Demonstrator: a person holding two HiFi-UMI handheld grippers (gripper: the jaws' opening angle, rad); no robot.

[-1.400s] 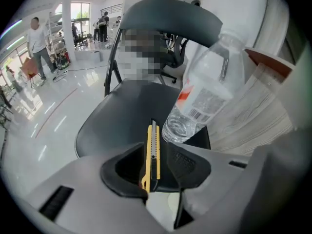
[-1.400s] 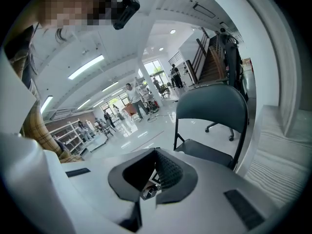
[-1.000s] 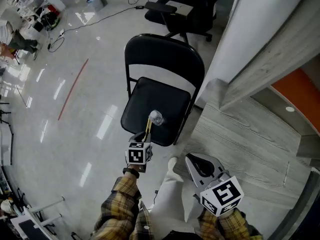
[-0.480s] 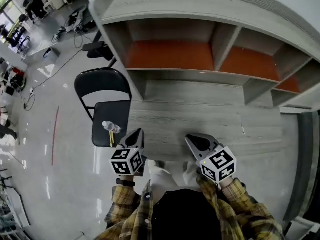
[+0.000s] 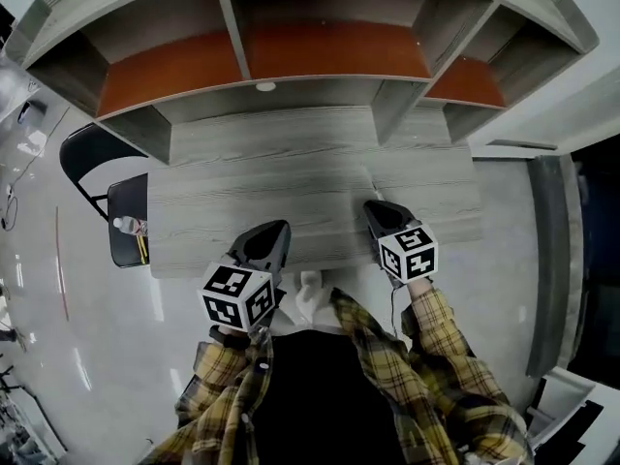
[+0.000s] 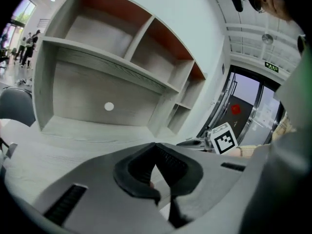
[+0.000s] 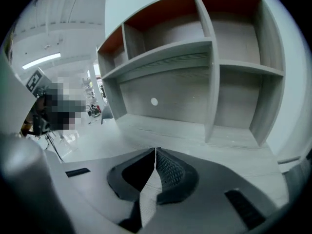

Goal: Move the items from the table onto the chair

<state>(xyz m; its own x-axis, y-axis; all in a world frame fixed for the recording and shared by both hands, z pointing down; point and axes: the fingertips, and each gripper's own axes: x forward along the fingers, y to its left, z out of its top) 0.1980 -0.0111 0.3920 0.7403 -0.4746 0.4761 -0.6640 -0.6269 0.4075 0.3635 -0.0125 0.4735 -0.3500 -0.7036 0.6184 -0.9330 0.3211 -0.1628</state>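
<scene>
Grey wood table [image 5: 291,182] under left tongs [image 5: 275,231] and right tongs [image 5: 374,207], both together, empty; black chair [image 5: 126,197] with bottle [image 5: 126,226] alongside.

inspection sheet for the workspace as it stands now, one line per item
surface: wood-grain table, bare except one thin sliver near the right gripper, too small to identify.
job's things: clear bottle and yellow stick-like item lie on the black chair, left of the table.
clutter: nothing seen.
grippers: left gripper and right gripper both shut, nothing between the jaws, over the table's near edge.
cables: nothing seen on the table.
surroundings: open shelf unit with orange back panels behind the table; glossy floor.
</scene>
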